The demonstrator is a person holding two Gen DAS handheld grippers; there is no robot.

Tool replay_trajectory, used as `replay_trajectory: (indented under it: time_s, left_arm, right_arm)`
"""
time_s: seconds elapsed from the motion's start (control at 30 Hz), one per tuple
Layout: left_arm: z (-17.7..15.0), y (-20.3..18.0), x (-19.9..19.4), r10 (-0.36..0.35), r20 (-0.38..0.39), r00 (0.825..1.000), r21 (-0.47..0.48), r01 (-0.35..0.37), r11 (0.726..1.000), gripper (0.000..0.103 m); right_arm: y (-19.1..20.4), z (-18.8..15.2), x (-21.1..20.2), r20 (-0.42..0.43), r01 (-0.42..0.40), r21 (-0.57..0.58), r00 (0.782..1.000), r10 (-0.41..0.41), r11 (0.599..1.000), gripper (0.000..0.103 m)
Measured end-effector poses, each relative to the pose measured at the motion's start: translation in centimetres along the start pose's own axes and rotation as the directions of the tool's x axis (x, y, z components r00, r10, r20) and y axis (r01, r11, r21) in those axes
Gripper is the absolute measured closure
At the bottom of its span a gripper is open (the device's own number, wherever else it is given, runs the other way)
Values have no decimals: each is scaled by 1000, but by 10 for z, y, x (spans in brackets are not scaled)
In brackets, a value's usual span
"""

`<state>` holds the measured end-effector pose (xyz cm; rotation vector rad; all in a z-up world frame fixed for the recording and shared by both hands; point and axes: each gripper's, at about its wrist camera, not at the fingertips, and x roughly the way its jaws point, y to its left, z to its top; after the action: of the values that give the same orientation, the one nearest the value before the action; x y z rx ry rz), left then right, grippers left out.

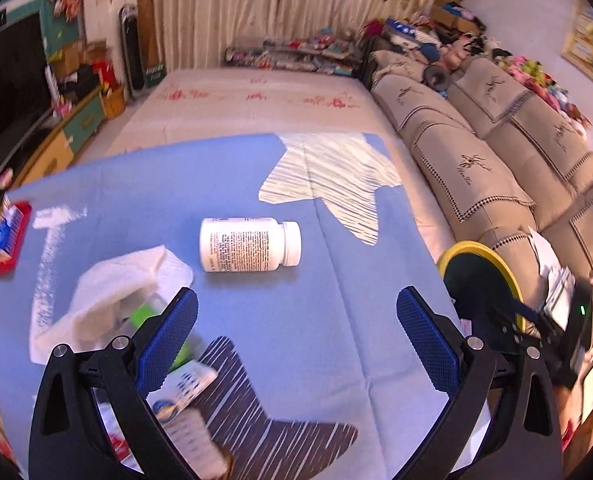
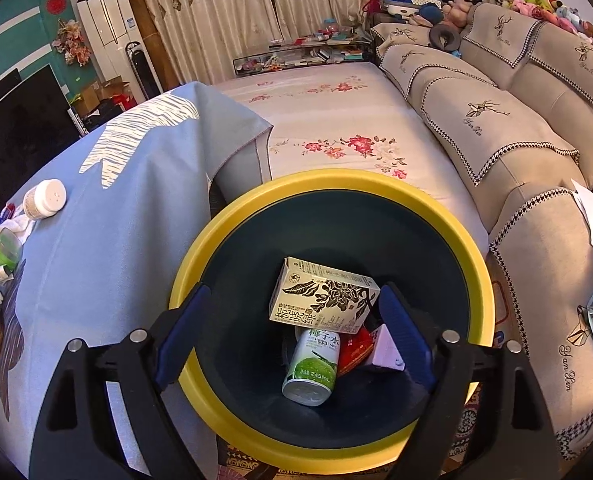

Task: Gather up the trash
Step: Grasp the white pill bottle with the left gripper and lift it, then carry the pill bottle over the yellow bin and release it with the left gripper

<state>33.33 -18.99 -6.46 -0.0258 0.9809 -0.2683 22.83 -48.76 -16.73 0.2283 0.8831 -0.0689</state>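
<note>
A white pill bottle (image 1: 250, 245) lies on its side on the blue tablecloth (image 1: 336, 280), a little ahead of my open, empty left gripper (image 1: 296, 320). A crumpled white tissue (image 1: 128, 280) with a green item under it lies at the left finger. My right gripper (image 2: 292, 320) is open and empty above the yellow-rimmed dark bin (image 2: 376, 184). In the bin lie a beige tea carton (image 2: 324, 298), a green and white can (image 2: 310, 364), a red packet (image 2: 354, 354) and a small lilac box (image 2: 384, 350). The bottle (image 2: 44, 199) also shows far left in the right wrist view.
The bin (image 1: 476, 272) stands off the table's right edge, with the right gripper's body beside it. A red and blue box (image 1: 8, 240) lies at the table's left edge. Printed packets (image 1: 184, 392) lie near the left finger. A beige sofa (image 2: 536, 160) and floral bed (image 2: 336, 120) lie beyond.
</note>
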Motion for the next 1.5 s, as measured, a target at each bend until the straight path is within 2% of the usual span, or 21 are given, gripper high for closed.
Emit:
replay_trajectory:
  time_s: [0.13, 0.4, 0.57, 0.63, 0.73, 0.83, 1.0, 1.13, 1.33, 1.5]
  left_arm:
    - [20, 10, 39, 39, -58, 998, -61, -42, 997, 5]
    - [37, 9, 84, 144, -110, 983, -18, -147, 989, 5]
    - [38, 11, 102, 150, -140, 979, -16, -154, 988, 6]
    - [38, 10, 106, 163, -140, 977, -3, -165, 986, 8]
    - [39, 10, 111, 169, -148, 975, 11, -169, 986, 20]
    - [37, 10, 110, 166, -137, 977, 21, -165, 986, 20]
    - [32, 3, 92, 147, -101, 984, 36, -144, 989, 20]
    - [25, -19, 65, 106, -56, 993, 82, -102, 991, 20]
    - [12, -79, 23, -2, -9, 1000, 193, 4, 981, 20]
    - [0, -136, 5, -71, 2, 998, 302, 67, 951, 20]
  right_arm:
    - [-4, -2, -1, 3, -6, 1, 1000, 6, 1000, 21]
    - [-14, -6, 2, -7, -9, 26, 1000, 9, 1000, 21]
    - [-14, -7, 3, -13, -12, 26, 1000, 13, 1000, 21]
    - [-14, -7, 4, -13, -15, 26, 1000, 15, 1000, 21]
    - [-14, -8, 3, -9, -20, 28, 1000, 20, 999, 21]
    - [-13, -9, 0, -4, -24, 27, 1000, 25, 999, 21]
    - [-13, -10, -8, 10, -24, 28, 1000, 23, 999, 21]
    - [-15, -12, -14, 19, -10, 30, 1000, 9, 999, 21]
    - [-20, -16, -19, 24, 14, 37, 1000, -15, 999, 21]
    - [-34, -24, -27, 33, 44, 53, 998, -45, 998, 21]
